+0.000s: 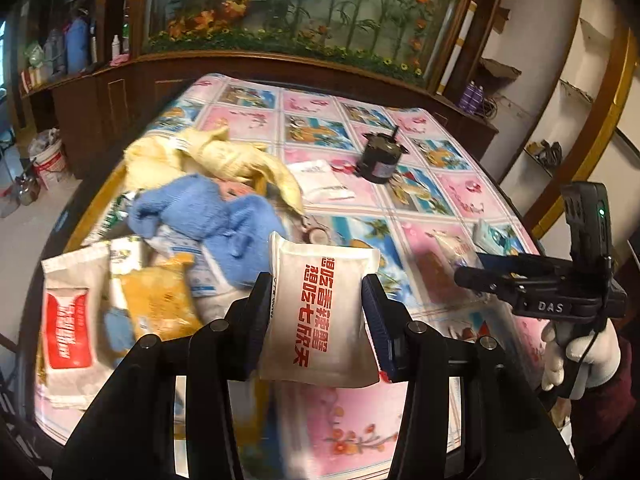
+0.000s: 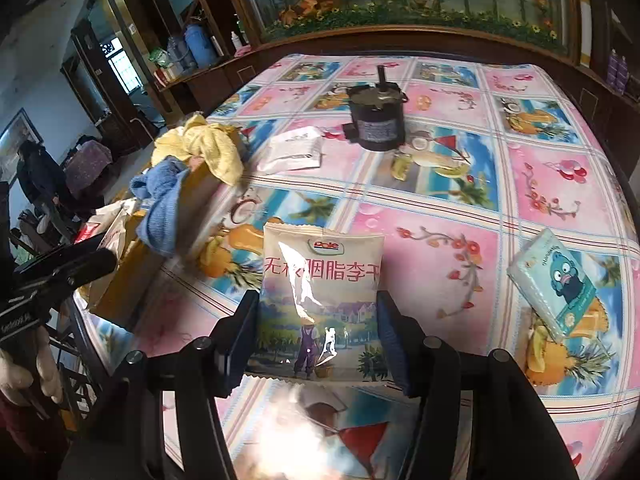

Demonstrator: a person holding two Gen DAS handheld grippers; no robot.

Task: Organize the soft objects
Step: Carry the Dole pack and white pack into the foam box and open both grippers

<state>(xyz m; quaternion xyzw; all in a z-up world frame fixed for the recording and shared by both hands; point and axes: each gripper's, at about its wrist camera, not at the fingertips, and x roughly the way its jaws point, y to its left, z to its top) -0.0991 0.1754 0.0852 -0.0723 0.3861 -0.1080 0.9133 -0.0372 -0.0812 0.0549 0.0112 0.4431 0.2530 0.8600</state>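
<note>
In the left wrist view my left gripper (image 1: 316, 284) is shut on a white packet with red writing (image 1: 320, 320), held off the table next to a heap of soft things: a yellow cloth (image 1: 224, 156), a blue cloth (image 1: 216, 216) and several packets. In the right wrist view my right gripper (image 2: 316, 312) is shut on a snack bag printed with a farm scene (image 2: 320, 280), lifted above the patterned tablecloth (image 2: 480, 184). The yellow cloth (image 2: 208, 144) and the blue cloth (image 2: 164, 200) hang over a cardboard box (image 2: 132, 276) at the table's left edge.
A black motor (image 2: 376, 120) stands at the back middle, with a white sachet (image 2: 292, 152) to its left. A light blue tissue pack (image 2: 556, 284) lies at the right. Gloved hands hold both grippers. A dark wood cabinet runs behind the table.
</note>
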